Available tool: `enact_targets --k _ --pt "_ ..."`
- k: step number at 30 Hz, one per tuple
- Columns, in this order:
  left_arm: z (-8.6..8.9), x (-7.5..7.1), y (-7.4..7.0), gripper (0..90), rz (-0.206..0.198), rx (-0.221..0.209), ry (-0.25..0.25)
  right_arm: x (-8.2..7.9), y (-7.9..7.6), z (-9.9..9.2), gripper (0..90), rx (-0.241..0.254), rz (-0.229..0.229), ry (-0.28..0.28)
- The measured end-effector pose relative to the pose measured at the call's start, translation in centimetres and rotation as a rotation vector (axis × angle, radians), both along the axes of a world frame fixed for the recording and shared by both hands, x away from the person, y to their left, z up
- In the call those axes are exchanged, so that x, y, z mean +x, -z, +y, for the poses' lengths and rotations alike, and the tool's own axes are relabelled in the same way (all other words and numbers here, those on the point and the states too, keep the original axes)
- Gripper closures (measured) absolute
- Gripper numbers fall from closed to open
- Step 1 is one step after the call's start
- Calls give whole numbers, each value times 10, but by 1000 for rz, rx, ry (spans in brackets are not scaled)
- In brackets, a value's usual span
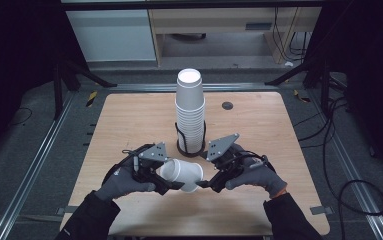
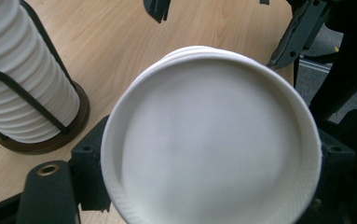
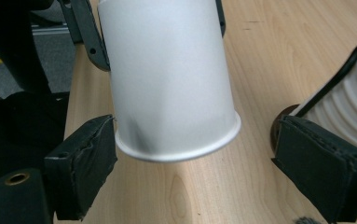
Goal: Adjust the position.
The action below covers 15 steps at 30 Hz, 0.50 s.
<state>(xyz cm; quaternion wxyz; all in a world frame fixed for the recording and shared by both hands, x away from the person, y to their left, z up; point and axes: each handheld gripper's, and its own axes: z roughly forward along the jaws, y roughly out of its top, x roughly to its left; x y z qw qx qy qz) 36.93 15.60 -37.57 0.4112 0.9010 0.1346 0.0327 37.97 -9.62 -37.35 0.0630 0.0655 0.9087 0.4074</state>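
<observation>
White cup [image 3: 171, 79] rim between parted pads [image 3: 90, 163]; left pad touching.

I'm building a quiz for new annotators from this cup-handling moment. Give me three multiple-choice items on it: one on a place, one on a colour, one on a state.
1. Where does the cup stack stand?
A. In a black wire holder at mid-table
B. On the floor
C. At the table's left edge

2. What colour is the held paper cup?
A. Red
B. White
C. Blue

3. How does the held cup lie?
A. Upright on the table
B. Upside down on the stack
C. On its side, off the table, clamped in the left gripper

Answers: 1 A, the high view shows the holder around the stack's foot; 2 B, it looks white in all three views; 3 C, its rim faces the right gripper, whose jaws stand apart from it.
</observation>
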Motion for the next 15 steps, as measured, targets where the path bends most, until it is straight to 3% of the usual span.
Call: enact_targets --k 8,15 --pt "11 3 -3 207 -14 -72 -53 4 -3 -14 144 58 -9 71" --pt "21 6 -5 206 -26 -145 -100 7 -8 -30 135 152 -30 155"
